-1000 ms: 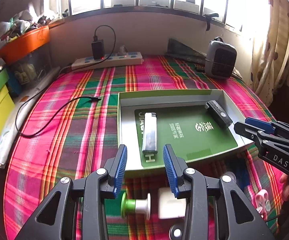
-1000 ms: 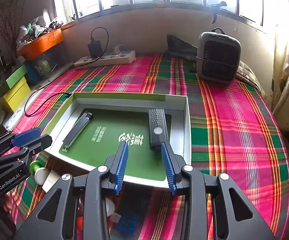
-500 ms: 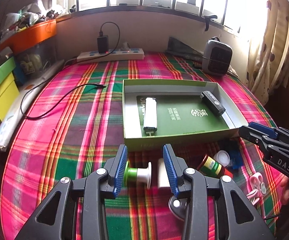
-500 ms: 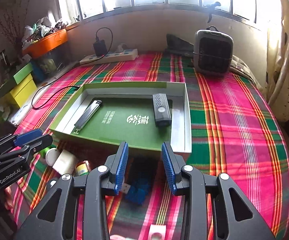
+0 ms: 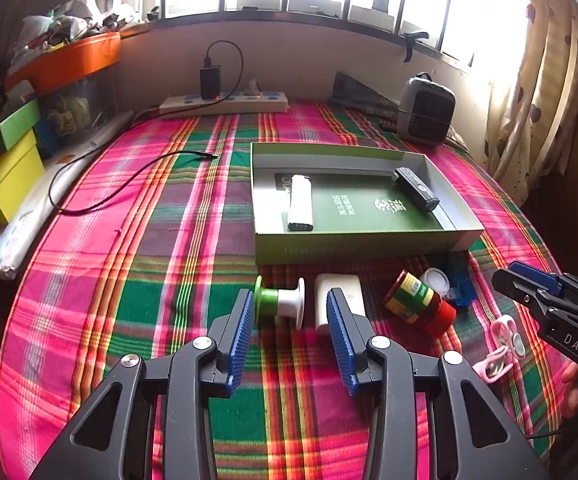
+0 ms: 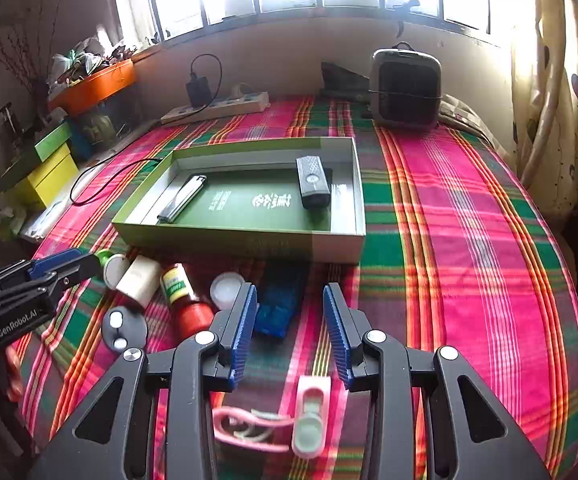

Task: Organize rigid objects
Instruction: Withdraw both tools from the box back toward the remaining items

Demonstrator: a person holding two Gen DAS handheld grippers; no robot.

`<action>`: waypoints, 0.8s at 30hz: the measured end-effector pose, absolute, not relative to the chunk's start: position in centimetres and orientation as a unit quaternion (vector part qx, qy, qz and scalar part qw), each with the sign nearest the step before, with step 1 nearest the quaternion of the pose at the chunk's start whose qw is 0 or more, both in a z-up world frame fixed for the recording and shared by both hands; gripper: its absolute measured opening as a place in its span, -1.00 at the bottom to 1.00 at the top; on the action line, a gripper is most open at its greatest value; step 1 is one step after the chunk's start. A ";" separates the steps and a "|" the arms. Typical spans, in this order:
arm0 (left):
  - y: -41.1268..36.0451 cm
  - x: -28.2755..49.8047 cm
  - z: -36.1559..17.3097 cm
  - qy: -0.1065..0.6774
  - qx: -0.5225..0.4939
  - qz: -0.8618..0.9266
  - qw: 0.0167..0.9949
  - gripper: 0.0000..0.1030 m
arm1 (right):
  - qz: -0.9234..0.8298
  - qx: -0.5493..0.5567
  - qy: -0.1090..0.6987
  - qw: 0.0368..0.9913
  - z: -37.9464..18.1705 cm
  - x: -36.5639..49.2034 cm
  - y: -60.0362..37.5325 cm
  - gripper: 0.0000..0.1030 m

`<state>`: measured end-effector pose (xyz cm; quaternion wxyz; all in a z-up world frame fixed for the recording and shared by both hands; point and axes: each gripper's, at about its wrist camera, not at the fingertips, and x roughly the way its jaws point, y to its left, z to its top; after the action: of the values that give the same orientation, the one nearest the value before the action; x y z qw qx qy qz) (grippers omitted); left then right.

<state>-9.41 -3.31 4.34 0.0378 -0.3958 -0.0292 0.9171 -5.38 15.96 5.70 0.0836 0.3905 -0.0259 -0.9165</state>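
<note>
While tools (image 5: 289,320) gape — tray (image 5: 361,242), spool (image 5: 281,302)

Pink earphones (image 6: 273,424) blurred, partly behind jaws.

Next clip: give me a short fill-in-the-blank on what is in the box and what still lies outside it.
1. The green box holds ____ objects: a white lighter and a black remote.
2. The thread spool in front of the box carries ____ thread.
3. The jar with the red cap is lying on its ____.
4. Between the fingers of the left gripper there is ____.

Missing words: two; green; side; nothing
</note>
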 end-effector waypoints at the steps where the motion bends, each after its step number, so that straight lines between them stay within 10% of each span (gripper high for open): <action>1: -3.4 -9.2 4.3 -0.030 -0.396 0.917 0.038 -0.29 | -0.917 0.390 -0.027 0.084 5.7 -5.0 16.1 -0.30; 24: -3.1 -6.7 2.5 -0.054 -0.413 0.906 0.073 -0.20 | -0.910 0.405 -0.039 0.080 3.1 -1.6 18.3 -0.29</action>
<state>-6.71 -3.06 2.54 0.0730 -0.4131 -0.0541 0.9061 -1.57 18.34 3.09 0.0803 0.4055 -0.0392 -0.9097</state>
